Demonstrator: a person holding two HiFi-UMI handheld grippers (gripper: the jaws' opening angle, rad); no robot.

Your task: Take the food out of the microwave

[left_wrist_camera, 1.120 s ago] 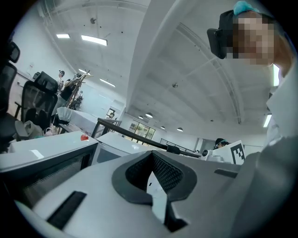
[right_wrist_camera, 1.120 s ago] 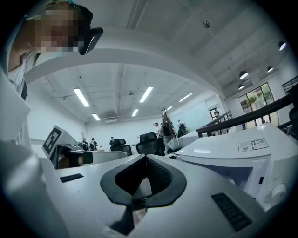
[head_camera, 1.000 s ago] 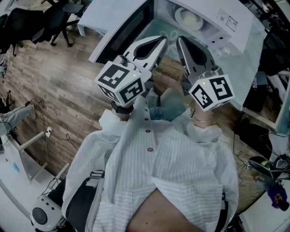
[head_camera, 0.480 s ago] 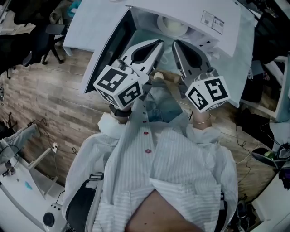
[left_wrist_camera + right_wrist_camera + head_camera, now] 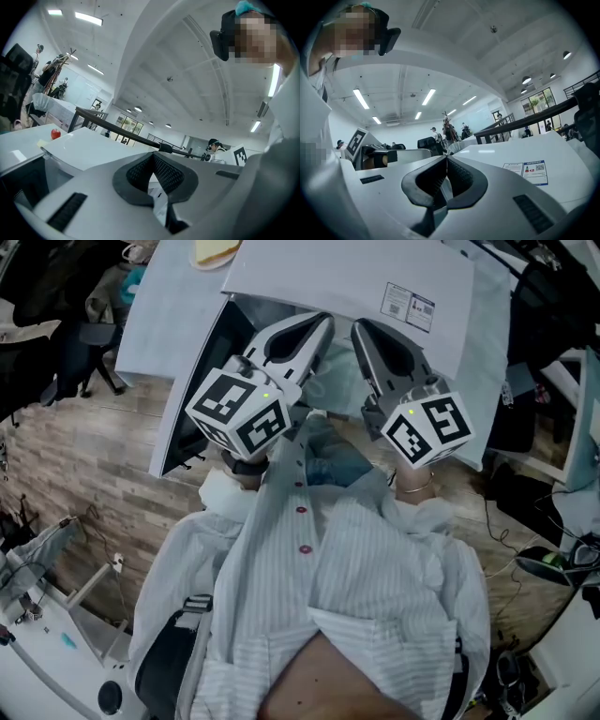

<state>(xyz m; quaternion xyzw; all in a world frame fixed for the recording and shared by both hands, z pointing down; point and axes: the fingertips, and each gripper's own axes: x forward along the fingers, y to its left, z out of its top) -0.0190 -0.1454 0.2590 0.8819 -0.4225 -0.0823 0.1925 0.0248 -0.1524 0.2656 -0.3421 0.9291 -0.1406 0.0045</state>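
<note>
The white microwave [image 5: 347, 277] stands on a light-blue table [image 5: 169, 306], its door [image 5: 192, 399] swung open to the left. Its top hides the cavity, so no food inside shows. My left gripper [image 5: 322, 324] and right gripper [image 5: 359, 327] are side by side at the front of the opening, both level and both shut with nothing between the pads. In the left gripper view the shut left gripper [image 5: 153, 158] points over the microwave's white top [image 5: 89, 147]. From the right gripper view, the shut right gripper [image 5: 446, 160] points along that top, near its label [image 5: 525, 171].
A plate with something yellow [image 5: 214, 249] sits on the table behind the microwave. A red apple [image 5: 56, 134] lies on a far table. Office chairs [image 5: 89, 334] stand left on the wooden floor; cables and gear [image 5: 553, 568] lie at right. Other people stand in the background.
Both grippers have moved forward toward the microwave, which now sits closer. The white dish seen inside the cavity earlier has slipped out of sight under the microwave's top.
</note>
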